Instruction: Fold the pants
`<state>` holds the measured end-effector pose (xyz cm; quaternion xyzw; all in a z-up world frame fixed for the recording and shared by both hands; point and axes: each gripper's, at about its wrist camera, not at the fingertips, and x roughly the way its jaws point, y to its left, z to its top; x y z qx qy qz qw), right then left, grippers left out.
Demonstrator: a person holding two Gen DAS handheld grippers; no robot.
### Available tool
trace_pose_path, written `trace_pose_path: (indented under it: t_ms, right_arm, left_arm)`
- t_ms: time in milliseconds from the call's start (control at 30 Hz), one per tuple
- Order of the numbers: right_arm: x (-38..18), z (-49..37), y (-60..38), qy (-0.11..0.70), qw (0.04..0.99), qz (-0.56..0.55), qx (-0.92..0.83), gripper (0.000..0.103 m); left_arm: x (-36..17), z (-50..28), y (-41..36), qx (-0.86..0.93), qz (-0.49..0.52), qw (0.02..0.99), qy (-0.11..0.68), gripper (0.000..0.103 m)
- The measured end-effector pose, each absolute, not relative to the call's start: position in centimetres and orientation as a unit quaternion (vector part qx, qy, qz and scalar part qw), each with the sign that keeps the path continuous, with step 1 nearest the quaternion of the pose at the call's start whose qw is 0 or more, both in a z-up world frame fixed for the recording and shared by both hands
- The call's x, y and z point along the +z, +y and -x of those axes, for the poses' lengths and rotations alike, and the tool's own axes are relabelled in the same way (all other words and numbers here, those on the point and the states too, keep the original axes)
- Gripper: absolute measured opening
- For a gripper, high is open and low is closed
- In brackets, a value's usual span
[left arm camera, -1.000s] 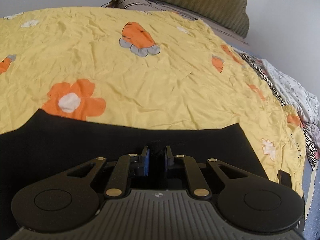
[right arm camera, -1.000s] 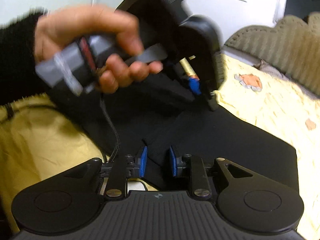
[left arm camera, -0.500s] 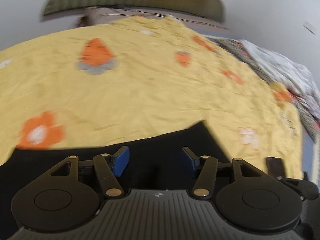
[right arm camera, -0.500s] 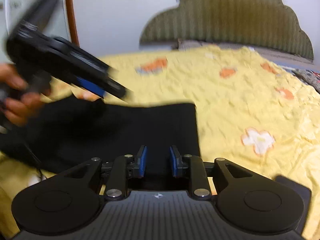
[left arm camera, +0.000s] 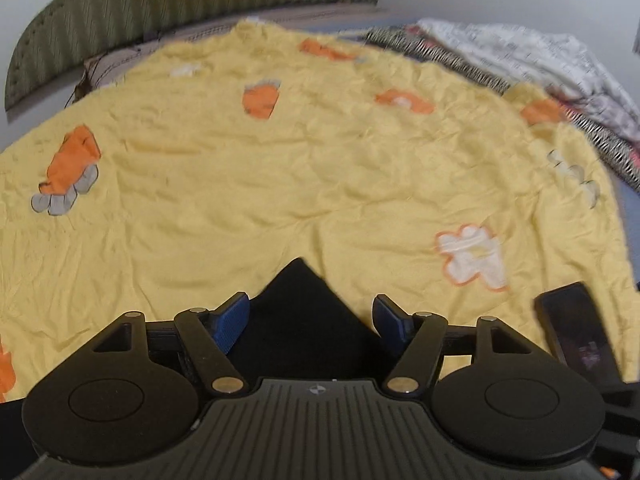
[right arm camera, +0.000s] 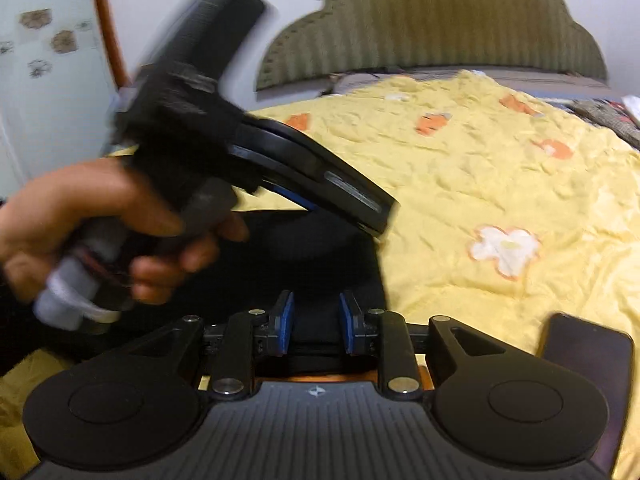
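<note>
The black pants (left arm camera: 298, 320) lie folded on a yellow flowered bedspread (left arm camera: 280, 168). In the left wrist view a corner of them points away between the fingers. My left gripper (left arm camera: 312, 316) is open and holds nothing, just above that corner. In the right wrist view the pants (right arm camera: 320, 264) lie ahead of my right gripper (right arm camera: 316, 322), whose blue pads stand apart with a gap, empty. The left gripper (right arm camera: 360, 200) shows there too, held by a hand above the pants, blurred.
A dark phone (left arm camera: 576, 332) lies on the bedspread at the near right; it also shows in the right wrist view (right arm camera: 588, 356). A green headboard (right arm camera: 432, 24) stands at the far end. Patterned bedding (left arm camera: 520, 60) is piled at the far right.
My left gripper opened and let go of the pants, then swung right so only a corner shows. My right gripper turned from the pants toward the headboard; its jaws stayed slightly apart.
</note>
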<state>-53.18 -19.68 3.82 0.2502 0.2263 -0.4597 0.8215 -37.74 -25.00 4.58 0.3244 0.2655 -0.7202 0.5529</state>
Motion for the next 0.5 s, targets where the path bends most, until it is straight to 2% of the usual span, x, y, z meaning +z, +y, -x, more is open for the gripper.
trace_pose_path:
  t_ms: [167,400,500]
  right_arm:
    - [5.1,53.8,-18.3,0.274,0.799,-0.157,-0.511,0.024]
    - [3.4,52.3,-17.5,0.316,0.812,-0.139,-0.471,0.024]
    - [2.5,51.9,-17.5,0.327,0.805,-0.145,-0.473,0.024]
  left_arm:
    - [5.6,36.8,-24.9,-0.703,-0.327,0.581,0.248,0.073]
    - [3.9,36.9,-26.5,-0.694,-0.329,0.575,0.283,0.073]
    - [2.7,37.6,-27.1,-0.69,-0.336,0.575,0.282,0.077]
